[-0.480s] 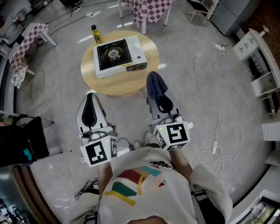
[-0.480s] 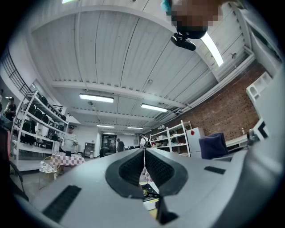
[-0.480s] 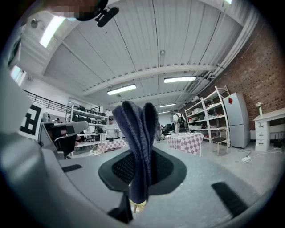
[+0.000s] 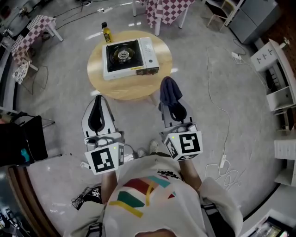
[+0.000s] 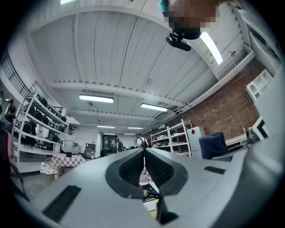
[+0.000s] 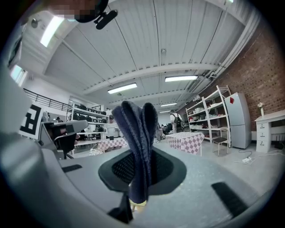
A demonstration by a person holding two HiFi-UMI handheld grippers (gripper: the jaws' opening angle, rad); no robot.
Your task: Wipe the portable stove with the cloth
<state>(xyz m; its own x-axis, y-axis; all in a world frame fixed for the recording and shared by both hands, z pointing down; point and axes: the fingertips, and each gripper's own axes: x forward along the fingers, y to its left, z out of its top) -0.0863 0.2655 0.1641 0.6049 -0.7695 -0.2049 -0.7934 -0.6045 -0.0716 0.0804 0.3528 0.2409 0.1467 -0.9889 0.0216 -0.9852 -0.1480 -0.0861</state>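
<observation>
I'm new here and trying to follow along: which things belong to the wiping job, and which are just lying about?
For the job: portable stove; dark blue cloth; right claw, shut on that cloth.

Just lying about: yellow bottle on the round table; checkered table; white shelf unit.

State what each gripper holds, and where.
The right gripper clamps the cloth by a bunched fold, most of it beyond the jaws. The left gripper is shut, holding nothing.
</observation>
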